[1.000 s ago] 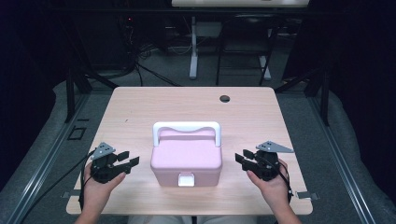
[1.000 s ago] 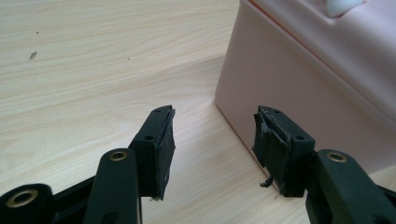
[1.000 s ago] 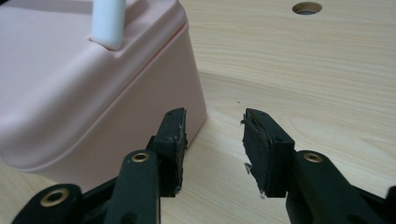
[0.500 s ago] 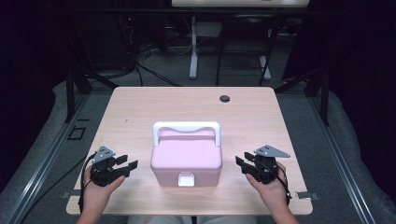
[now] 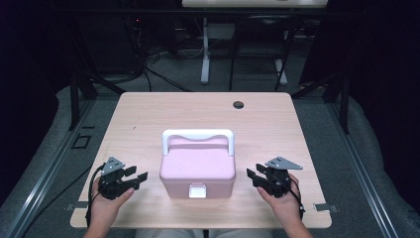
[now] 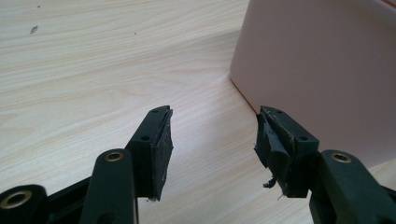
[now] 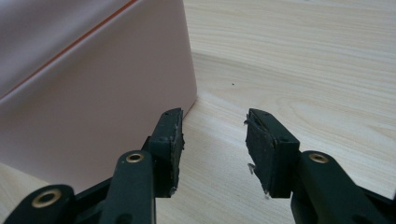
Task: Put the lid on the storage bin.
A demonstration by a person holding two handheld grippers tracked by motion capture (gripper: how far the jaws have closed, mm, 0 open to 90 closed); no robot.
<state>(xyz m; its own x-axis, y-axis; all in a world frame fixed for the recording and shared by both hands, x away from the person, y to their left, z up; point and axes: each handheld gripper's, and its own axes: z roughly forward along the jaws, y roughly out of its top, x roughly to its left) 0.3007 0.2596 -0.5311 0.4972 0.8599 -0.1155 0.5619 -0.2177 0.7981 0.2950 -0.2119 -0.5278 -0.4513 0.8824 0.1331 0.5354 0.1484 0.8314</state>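
**Both grippers flank the pink box, jaws apart and empty**

A pink lidded box (image 5: 197, 171) stands on the wooden table (image 5: 148, 116), nearer the person's edge than the far edge and about midway between the table's two sides. Its white carrying handle (image 5: 198, 137) stands upright along the box's far side, and a small white latch (image 5: 197, 190) sits at the middle of the front wall, facing the person. The lid is down on the box.

The left gripper (image 5: 140, 177) lies just beside the box's left wall, held in the person's left hand (image 5: 106, 203), its jaws pointing toward the box. In the left gripper view the left gripper (image 6: 212, 135) has its jaws spread with only bare tabletop between them; one jaw tip is close to the box's lower corner (image 6: 322, 70), and whether it touches cannot be told.

The right gripper (image 5: 250, 177) lies just beside the box's right wall, in the person's right hand (image 5: 283, 203), also pointing inward at the box. In the right gripper view the right gripper (image 7: 214, 128) has its jaws parted on nothing, with one jaw close against the box's wall (image 7: 93, 102) near the corner.

A small dark round hole (image 5: 238, 104) marks the table well beyond the box, toward the far edge.
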